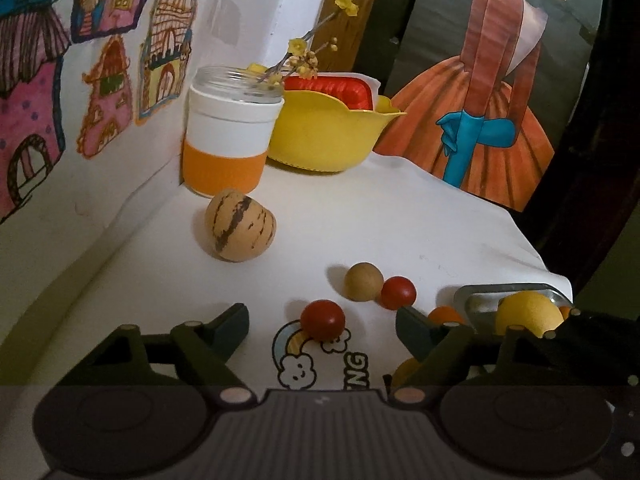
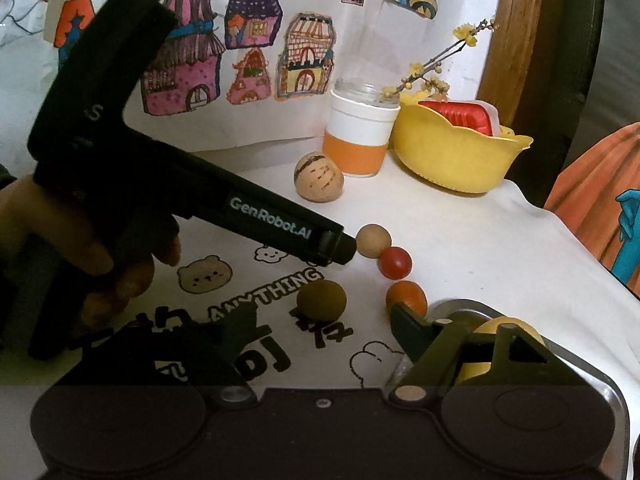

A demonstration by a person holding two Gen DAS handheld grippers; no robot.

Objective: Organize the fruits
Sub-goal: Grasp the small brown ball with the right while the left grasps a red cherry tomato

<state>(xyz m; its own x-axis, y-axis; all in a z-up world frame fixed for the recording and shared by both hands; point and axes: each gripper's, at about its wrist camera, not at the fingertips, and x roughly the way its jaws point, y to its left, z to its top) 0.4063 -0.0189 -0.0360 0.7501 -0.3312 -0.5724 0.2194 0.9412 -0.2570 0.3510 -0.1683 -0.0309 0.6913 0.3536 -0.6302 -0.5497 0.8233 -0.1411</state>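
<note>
My left gripper (image 1: 322,320) is spread wide around a small red fruit (image 1: 322,319) on the white cloth (image 1: 400,216) — not touching it. My right gripper (image 2: 320,322), also spread, hovers empty beside the metal tray (image 2: 592,368) holding a yellow fruit (image 2: 516,330).

Dim, warm indoor light with a yellowish cast. Soft shadows fall toward nine o'clock of the round red wooden ball (image 1: 322,319). Fisheye bending and black vignetting at corners; slight overall softness.
</note>
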